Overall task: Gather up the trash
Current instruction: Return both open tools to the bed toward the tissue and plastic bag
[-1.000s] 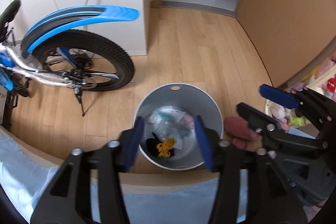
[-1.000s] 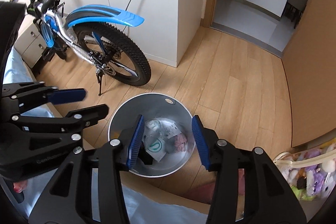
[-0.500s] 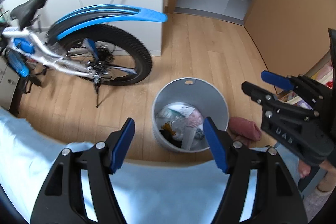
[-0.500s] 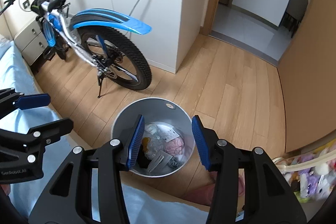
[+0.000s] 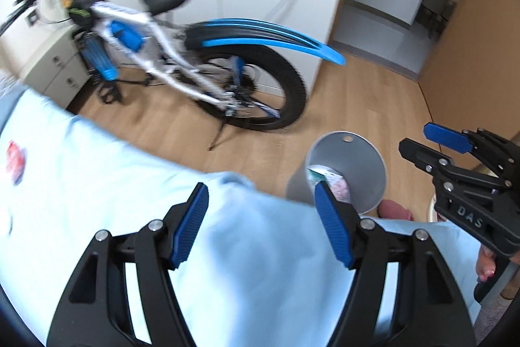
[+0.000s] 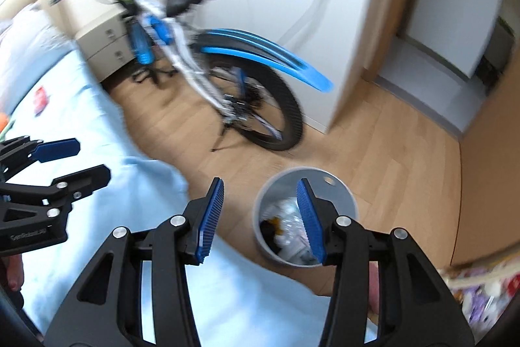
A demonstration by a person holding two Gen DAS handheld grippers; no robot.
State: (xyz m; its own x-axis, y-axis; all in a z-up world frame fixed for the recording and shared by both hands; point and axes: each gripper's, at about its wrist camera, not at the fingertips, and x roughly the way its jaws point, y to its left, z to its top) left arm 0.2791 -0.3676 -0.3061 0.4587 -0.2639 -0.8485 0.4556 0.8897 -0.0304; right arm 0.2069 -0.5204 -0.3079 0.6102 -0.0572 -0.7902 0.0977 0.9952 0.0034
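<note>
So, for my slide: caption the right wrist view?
Open right gripper above the blue bed, grey trash bin and bicycle beyond.

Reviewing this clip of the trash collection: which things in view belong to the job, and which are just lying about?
Job:
- grey trash bin, already holding wrappers and scraps
- red wrapper-like scrap on the blue bedsheet
- left gripper and right gripper, both open and holding nothing

Lying about:
- bicycle
- small drawer unit
</note>
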